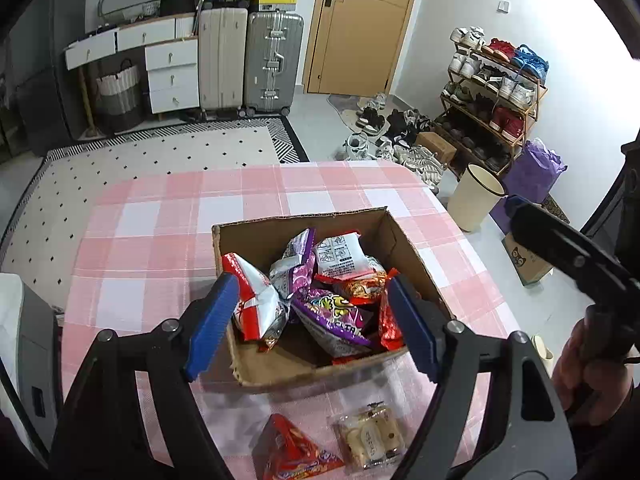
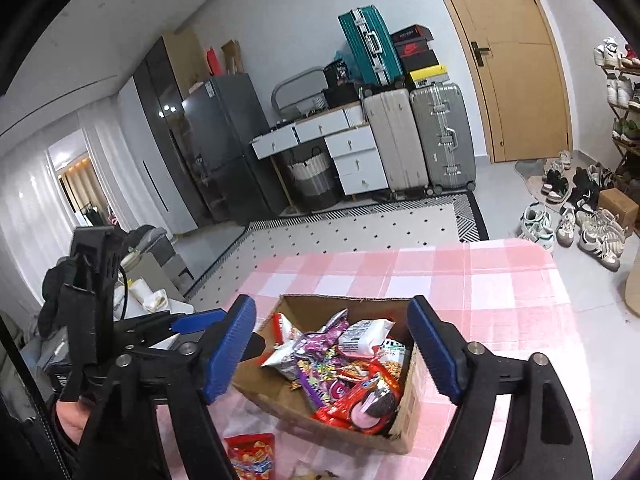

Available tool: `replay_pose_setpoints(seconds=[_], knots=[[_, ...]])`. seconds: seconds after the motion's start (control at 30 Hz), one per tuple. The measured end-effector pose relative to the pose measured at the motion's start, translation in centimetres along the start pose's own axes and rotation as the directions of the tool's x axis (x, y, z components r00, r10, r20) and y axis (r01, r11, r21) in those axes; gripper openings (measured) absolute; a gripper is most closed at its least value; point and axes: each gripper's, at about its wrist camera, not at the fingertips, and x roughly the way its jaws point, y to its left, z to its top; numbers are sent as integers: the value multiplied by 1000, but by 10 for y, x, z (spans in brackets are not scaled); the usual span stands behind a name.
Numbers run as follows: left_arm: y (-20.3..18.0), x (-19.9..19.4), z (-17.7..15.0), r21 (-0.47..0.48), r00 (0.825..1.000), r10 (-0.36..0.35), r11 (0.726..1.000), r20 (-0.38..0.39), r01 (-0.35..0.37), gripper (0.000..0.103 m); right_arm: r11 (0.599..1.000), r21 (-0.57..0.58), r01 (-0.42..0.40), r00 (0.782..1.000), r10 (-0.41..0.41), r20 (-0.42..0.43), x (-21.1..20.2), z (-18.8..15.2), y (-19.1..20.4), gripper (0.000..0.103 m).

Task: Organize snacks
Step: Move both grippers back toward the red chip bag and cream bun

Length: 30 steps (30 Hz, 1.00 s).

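An open cardboard box (image 1: 394,236) (image 2: 280,400) sits on the pink checked table, holding several snack packets in red, purple and white. My left gripper (image 1: 312,324) hangs open and empty above the box's near side. My right gripper (image 2: 332,352) is open and empty above the box too. On the cloth in front of the box lie a red triangular packet (image 1: 296,452) (image 2: 252,456) and a clear-wrapped pastry (image 1: 372,436). The right gripper's body shows at the right edge of the left wrist view (image 1: 576,256); the left gripper's body shows at the left of the right wrist view (image 2: 92,288).
The pink checked tablecloth (image 1: 160,240) (image 2: 500,288) covers the table. A cream bin (image 1: 476,196), purple bag (image 1: 536,172) and shoe rack (image 1: 492,100) stand on the floor to the right. Suitcases (image 1: 248,60) and white drawers (image 1: 172,76) line the far wall.
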Motion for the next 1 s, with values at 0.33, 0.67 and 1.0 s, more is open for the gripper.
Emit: replay_pose_setpoints(seconds=[0.33,0.67,1.0], knots=[[-12,-59,-27,16,998,6,1000,58,-7,84,999,-37,-31,996,34,83,-63,-14,35,94],[-18,-104,-62,16,997,6,1000,82,-7,89,998,-55,-34,993,40,114,-109,-38,59,101],[-22,-139,-100,11,992,27,1000,122,-28,102,999,-40,-28,997,31,69,-120,-72,64,102]])
